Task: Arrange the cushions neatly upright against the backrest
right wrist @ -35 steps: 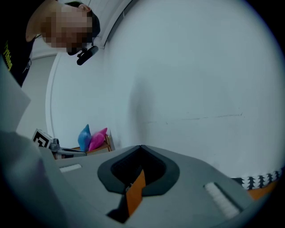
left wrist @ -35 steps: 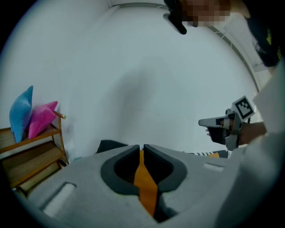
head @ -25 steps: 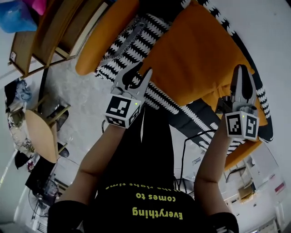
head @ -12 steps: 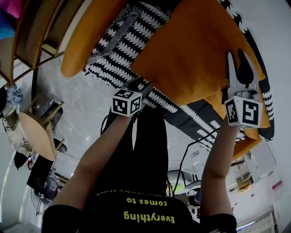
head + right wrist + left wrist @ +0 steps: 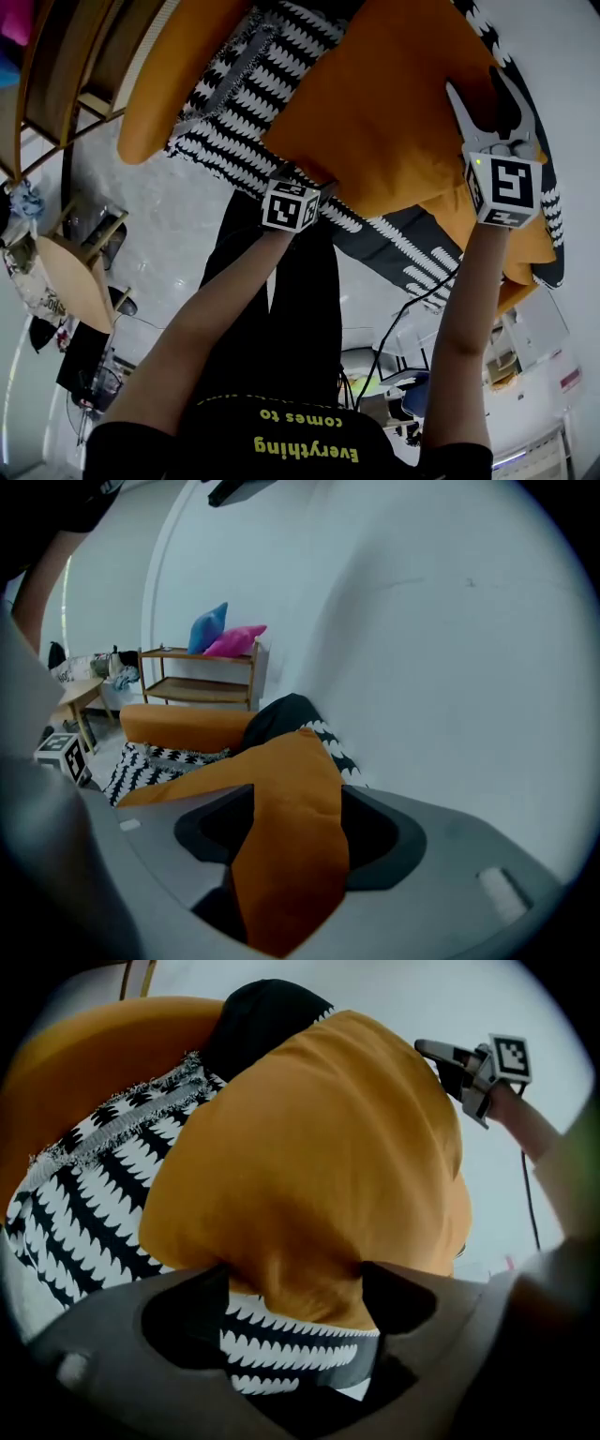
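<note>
A large orange cushion (image 5: 384, 103) leans on the sofa's black-and-white patterned cover (image 5: 234, 103). My left gripper (image 5: 314, 183) is at the cushion's lower left edge, its tips hidden under the cloth in the head view. In the left gripper view (image 5: 295, 1297) its jaws are opening with the cushion's corner (image 5: 309, 1279) loose between them. My right gripper (image 5: 483, 94) is on the cushion's right side, jaws spread in a wide V and opening. The cushion's edge (image 5: 291, 855) lies between them in the right gripper view (image 5: 295, 827). A black cushion (image 5: 262, 1016) shows behind the orange one.
The sofa has an orange armrest (image 5: 178, 84), and a second orange cushion (image 5: 525, 244) lies at the lower right. A wooden shelf (image 5: 202, 677) beyond the sofa holds a blue cushion (image 5: 208, 627) and a pink one (image 5: 234, 639). A round wooden table (image 5: 70, 272) stands at the left.
Both grippers have moved up toward the backrest with the orange cushion. Their jaws, pinched on its edges before, now stand spread apart.
</note>
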The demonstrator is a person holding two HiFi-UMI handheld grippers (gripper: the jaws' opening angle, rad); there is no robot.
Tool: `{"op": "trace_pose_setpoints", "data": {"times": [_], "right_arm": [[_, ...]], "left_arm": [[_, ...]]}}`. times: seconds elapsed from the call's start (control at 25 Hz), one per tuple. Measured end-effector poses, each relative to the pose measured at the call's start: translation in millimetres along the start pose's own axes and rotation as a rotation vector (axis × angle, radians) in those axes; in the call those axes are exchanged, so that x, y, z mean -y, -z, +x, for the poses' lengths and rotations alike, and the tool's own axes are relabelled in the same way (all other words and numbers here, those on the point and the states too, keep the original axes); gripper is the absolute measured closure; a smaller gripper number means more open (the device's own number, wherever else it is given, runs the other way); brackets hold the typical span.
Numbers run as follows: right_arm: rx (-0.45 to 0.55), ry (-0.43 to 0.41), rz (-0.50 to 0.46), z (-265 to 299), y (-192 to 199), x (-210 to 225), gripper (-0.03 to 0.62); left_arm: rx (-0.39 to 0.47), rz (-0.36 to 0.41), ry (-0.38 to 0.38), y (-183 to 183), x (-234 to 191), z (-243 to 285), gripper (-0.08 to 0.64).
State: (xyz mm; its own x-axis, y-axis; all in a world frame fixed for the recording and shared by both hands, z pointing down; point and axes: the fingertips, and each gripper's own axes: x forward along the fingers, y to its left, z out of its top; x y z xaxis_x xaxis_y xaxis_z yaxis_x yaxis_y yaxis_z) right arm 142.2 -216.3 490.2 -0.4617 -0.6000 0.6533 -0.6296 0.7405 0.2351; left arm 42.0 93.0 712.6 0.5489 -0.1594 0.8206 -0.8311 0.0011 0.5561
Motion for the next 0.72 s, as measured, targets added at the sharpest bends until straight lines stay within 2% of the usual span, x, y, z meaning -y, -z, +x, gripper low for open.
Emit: {"op": "trace_pose_setpoints", "data": {"times": [0.12, 0.24, 0.36, 0.44, 0.52, 0.64, 0.72], "right_arm": [[-0.036, -0.021, -0.044, 7, 2, -6, 0.269], [-0.045, -0.006, -0.110, 5, -5, -6, 0.241], [-0.101, 0.021, -0.214, 10, -4, 2, 0.239], [-0.162, 0.004, -0.250, 20, 6, 1, 0.260], [-0.206, -0.020, -0.259, 30, 17, -5, 0.332], [-0.254, -0.034, -0.279, 34, 25, -10, 0.390], [-0.266, -0.042, -0.274, 33, 24, -11, 0.427]], "left_arm": [[-0.012, 0.015, -0.009, -6, -3, 7, 0.107], [-0.025, 0.020, -0.010, -9, -4, 11, 0.106], [-0.014, 0.034, -0.014, -9, -7, 12, 0.113], [-0.006, 0.051, -0.016, -9, -10, 10, 0.139], [0.003, 0.072, -0.024, -9, -12, 5, 0.221], [0.015, 0.110, -0.023, -8, -11, -3, 0.422], [0.026, 0.118, -0.006, -8, -11, -6, 0.505]]}}
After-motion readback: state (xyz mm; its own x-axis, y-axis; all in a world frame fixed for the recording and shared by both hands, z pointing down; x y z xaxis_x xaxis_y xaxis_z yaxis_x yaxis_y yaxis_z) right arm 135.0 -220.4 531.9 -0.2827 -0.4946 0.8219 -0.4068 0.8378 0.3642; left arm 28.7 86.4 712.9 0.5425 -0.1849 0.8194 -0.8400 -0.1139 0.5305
